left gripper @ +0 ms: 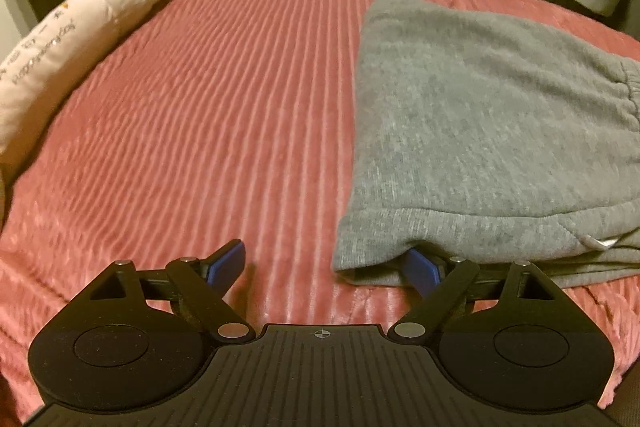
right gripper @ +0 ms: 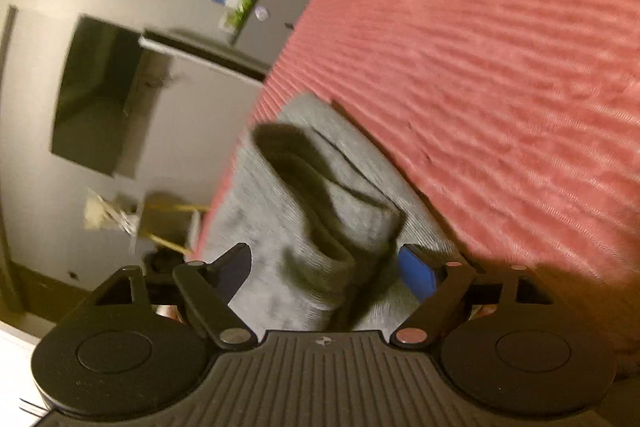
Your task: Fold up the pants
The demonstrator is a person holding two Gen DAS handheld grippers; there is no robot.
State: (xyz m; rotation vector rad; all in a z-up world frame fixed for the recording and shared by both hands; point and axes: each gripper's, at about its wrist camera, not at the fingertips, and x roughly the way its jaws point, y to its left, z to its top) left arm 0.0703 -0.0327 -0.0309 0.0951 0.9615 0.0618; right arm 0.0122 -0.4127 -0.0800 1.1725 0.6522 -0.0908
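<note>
Grey fleece, folded into a thick pad, is where your work lies: the grey sweatpants (left gripper: 480, 115) rest on the ribbed pink bedspread (left gripper: 224, 115), ahead and to the right of your left gripper (left gripper: 328, 267); its jaws stand spread and grasp nothing, the left blue pad (left gripper: 228, 261) over bare bedspread, the right one tucked just under the near folded corner, which looks placed to lift or square that edge; your right gripper (right gripper: 324, 271) is likewise released, its jaws wide with a raised, layered ridge of the same sweatpants (right gripper: 320, 203) standing up between them, neither pad pressing it that I can see, though blur hides the contact; the fabric lies along the bed's edge there, so a careless tug could drag it off; a cream plush pillow (left gripper: 60, 39) sits far left of the left jaws; no containers hold anything in your reach.
</note>
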